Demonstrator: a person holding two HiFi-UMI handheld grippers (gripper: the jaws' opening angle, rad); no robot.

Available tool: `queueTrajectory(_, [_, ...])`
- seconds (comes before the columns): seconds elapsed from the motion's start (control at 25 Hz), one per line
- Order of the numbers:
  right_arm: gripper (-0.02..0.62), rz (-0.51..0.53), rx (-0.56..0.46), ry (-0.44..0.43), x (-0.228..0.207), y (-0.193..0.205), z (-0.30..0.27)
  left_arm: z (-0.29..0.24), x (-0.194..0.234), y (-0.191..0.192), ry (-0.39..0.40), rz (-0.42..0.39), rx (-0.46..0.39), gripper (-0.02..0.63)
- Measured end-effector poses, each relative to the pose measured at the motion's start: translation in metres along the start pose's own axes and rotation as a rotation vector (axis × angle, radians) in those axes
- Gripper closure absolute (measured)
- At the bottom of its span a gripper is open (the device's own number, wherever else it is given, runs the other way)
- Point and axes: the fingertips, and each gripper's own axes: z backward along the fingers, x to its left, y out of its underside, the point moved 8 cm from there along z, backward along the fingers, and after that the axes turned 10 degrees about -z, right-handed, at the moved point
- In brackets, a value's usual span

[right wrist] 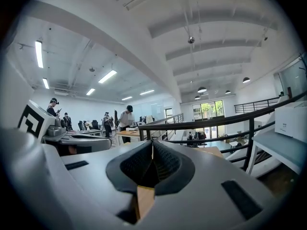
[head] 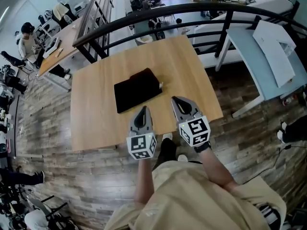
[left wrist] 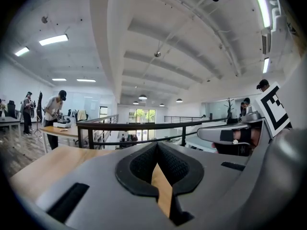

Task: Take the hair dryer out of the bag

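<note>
A flat black bag (head: 136, 90) lies closed on the square wooden table (head: 96, 123), a little left of its middle. No hair dryer shows in any view. Just short of the bag's near edge, my left gripper (head: 143, 109) hovers over the table with its jaws shut and nothing between them. To its right, my right gripper (head: 174, 99) is also shut and empty, close to the bag's near right corner. In the left gripper view the left gripper's (left wrist: 156, 146) pads meet over bare wood. The right gripper view shows the right gripper's (right wrist: 152, 146) pads pressed together. Neither touches the bag.
A black curved railing (head: 201, 8) runs right behind the table's far edge. A pale blue table (head: 268, 75) with a white box (head: 276, 44) stands at the right. People work at desks (head: 57, 51) at the far left. Plank floor surrounds the table.
</note>
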Motion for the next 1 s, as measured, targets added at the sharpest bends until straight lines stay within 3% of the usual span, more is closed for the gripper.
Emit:
queueTrajectory(0.52, [0.580,-0.017,0.115,0.024,-0.064,0.009,-0.158,-0.152,0.089,0.058,0.055,0.031,0.195,0.587])
queueTrajectory(0.64, [0.580,-0.042,0.173,0.012,-0.074,0.023,-0.194,-0.187,0.106,0.084,0.105,0.049,0.285,0.491])
queueTrajectory(0.72, [0.580,-0.054,0.212,0.003,-0.079,0.033,-0.221,-0.213,0.119,0.105,0.131,0.057,0.348,0.460])
queueTrajectory(0.84, [0.580,-0.073,0.265,0.003,-0.085,0.049,-0.253,-0.246,0.134,0.139,0.138,0.057,0.449,0.379])
queueTrajectory(1.0, [0.580,-0.082,0.320,0.018,-0.099,0.068,-0.279,-0.281,0.143,0.177,0.127,-0.021,0.540,0.303])
